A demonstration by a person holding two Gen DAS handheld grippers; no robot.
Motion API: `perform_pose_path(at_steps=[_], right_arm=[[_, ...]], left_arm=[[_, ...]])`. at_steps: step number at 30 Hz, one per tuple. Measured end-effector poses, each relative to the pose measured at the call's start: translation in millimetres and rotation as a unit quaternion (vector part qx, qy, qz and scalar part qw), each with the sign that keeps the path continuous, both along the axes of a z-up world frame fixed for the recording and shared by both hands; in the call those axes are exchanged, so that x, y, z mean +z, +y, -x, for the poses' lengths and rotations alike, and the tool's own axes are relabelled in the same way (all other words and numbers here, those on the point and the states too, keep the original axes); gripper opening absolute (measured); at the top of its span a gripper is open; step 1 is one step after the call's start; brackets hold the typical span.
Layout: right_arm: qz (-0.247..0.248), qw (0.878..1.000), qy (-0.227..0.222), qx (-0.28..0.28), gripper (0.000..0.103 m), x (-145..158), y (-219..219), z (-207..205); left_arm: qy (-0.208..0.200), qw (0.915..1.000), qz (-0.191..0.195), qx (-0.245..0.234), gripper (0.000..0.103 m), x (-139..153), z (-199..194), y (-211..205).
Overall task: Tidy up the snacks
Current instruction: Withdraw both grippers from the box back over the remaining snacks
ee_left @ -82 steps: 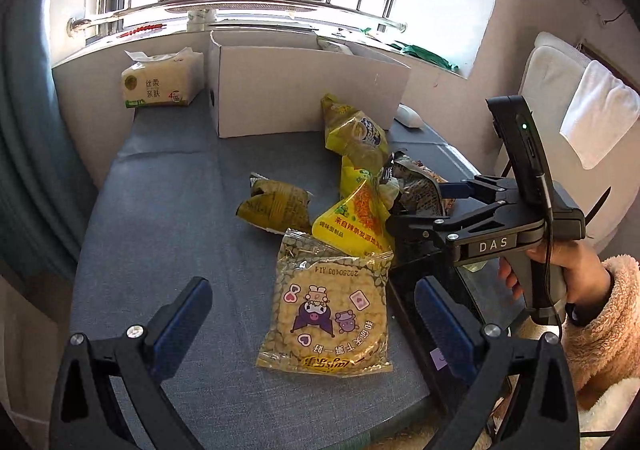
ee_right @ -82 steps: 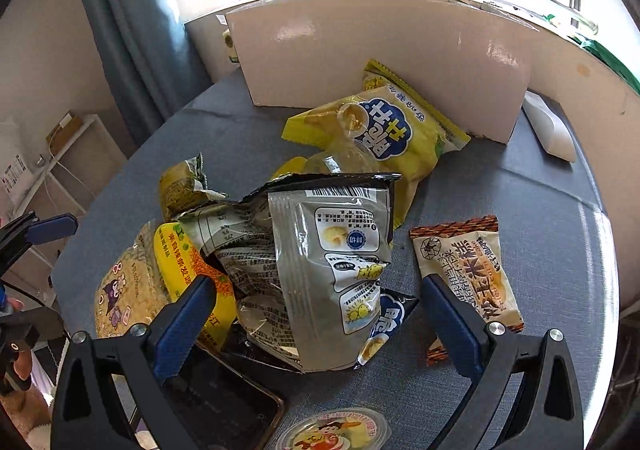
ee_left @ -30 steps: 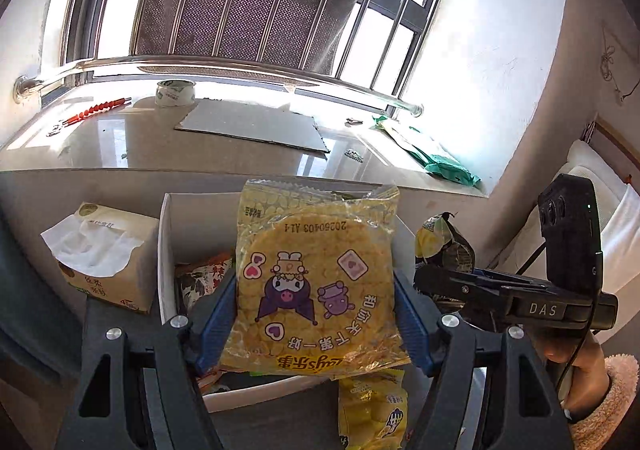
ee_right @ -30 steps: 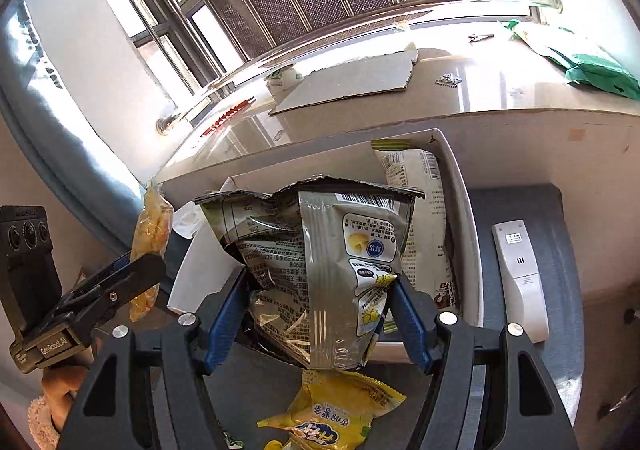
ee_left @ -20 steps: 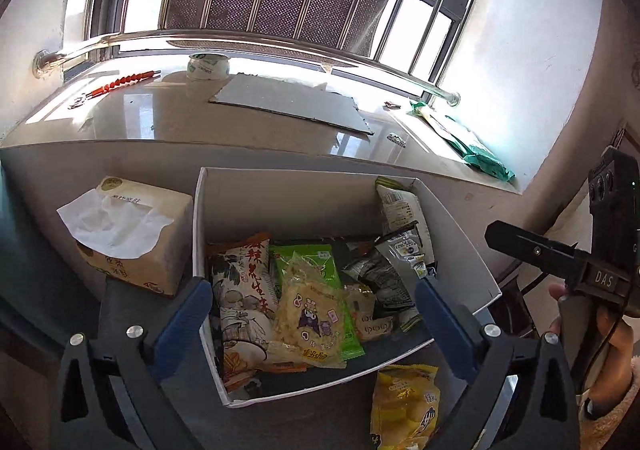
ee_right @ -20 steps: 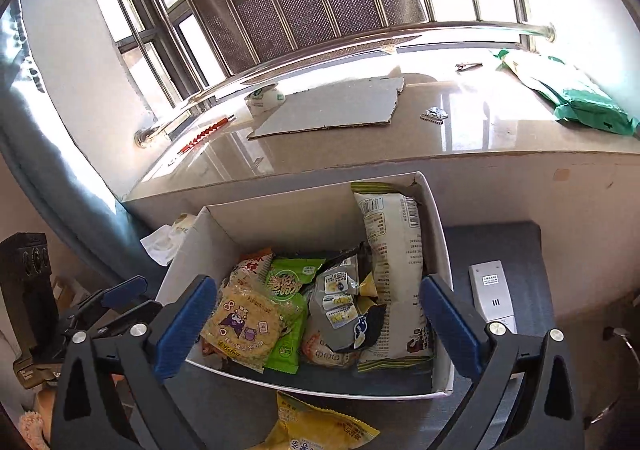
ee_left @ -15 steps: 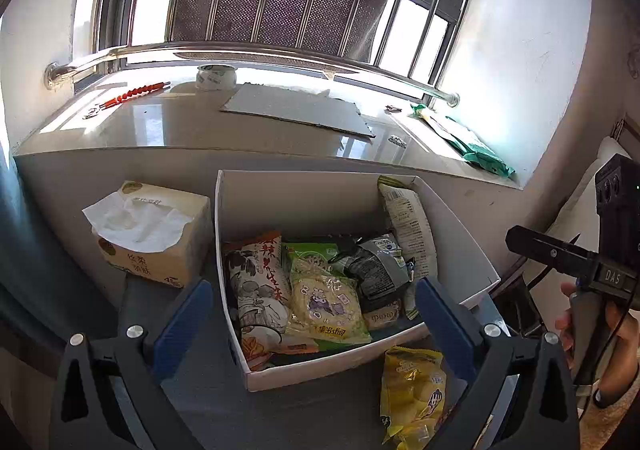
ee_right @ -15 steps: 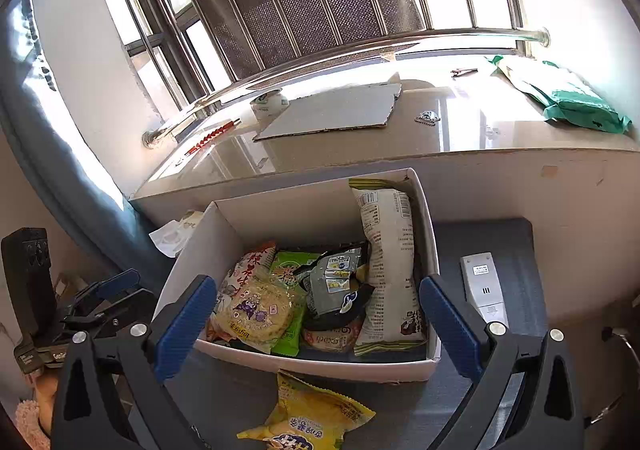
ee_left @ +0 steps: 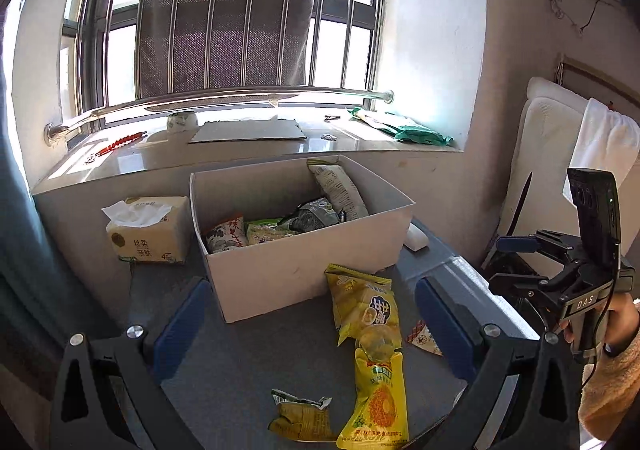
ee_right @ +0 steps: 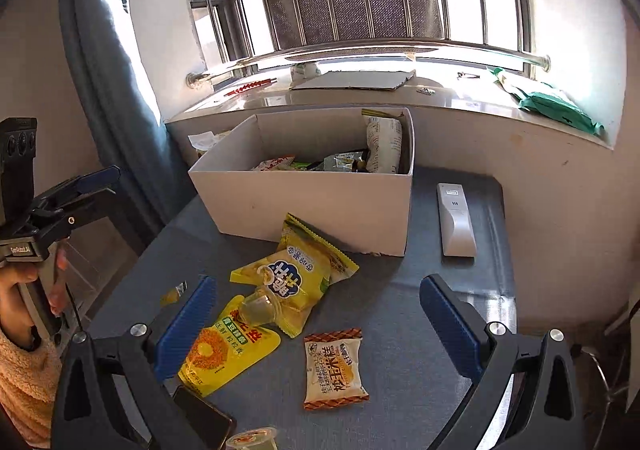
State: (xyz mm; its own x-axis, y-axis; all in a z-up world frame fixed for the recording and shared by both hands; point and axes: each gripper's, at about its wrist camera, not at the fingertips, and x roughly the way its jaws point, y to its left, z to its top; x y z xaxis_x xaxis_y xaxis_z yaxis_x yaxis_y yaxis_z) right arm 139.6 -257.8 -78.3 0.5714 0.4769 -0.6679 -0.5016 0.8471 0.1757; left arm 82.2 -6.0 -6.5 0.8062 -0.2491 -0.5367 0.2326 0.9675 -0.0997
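Before the cardboard box (ee_left: 304, 274), left gripper (ee_left: 312, 326) and right gripper (ee_right: 320, 324) gaped empty, ready for loose snack packets (ee_right: 288, 278).

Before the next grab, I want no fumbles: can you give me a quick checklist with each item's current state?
1. Left gripper open, nothing between its fingers: ok.
2. Right gripper open, nothing held: ok.
3. White cardboard box upright with its top open: ok.
4. Loose snacks within view: yellow chip bag, yellow corn pouch, white-and-orange rice cracker packet: ok.
5. Space left in the box: cannot tell.
6. White remote control lies apart from the snacks: ok.
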Motion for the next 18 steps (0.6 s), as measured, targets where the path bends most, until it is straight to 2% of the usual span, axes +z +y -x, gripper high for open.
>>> perform_pose_path(at_steps=[7,12,14,18], right_arm=[[0.002,1.000,0.016,-0.022,0.103,-44,-19,64],[0.040,0.999,0.027,-0.014,0.103,-76,-15,102],[0.041,0.999,0.036,-0.003,0.103,-86,-14,111],[0.032,0.997,0.075,-0.003,0.103,-103,-13,111]], left_arm=[[0.023,0.9995,0.013,0.014,0.103,-46,56,-10],[0.047,0.9980,0.032,0.026,0.103,-72,81,-7],[0.054,0.9969,0.046,0.033,0.103,-77,86,-3],[0.055,0.9964,0.045,0.047,0.103,-82,91,5]])
